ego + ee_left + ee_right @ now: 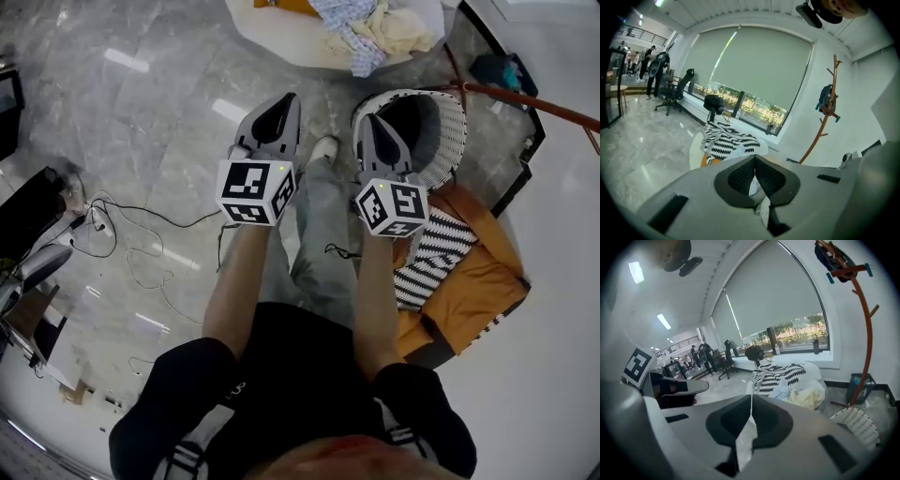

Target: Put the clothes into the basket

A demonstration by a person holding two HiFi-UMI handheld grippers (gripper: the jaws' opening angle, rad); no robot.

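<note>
A round white surface (281,37) carries one loose heap of clothes (367,28). It holds a black-and-white zigzag garment (780,373), a pale blue checked one (349,19) and a cream one (398,28), possibly with more underneath. One striped cloth (436,253) lies on one orange cloth (478,272) at the person's right. One white woven basket (452,131) stands on the floor near the surface. The left gripper (286,101) and the right gripper (367,120) are held apart from the clothes, each with its fingers pressed together on nothing.
</note>
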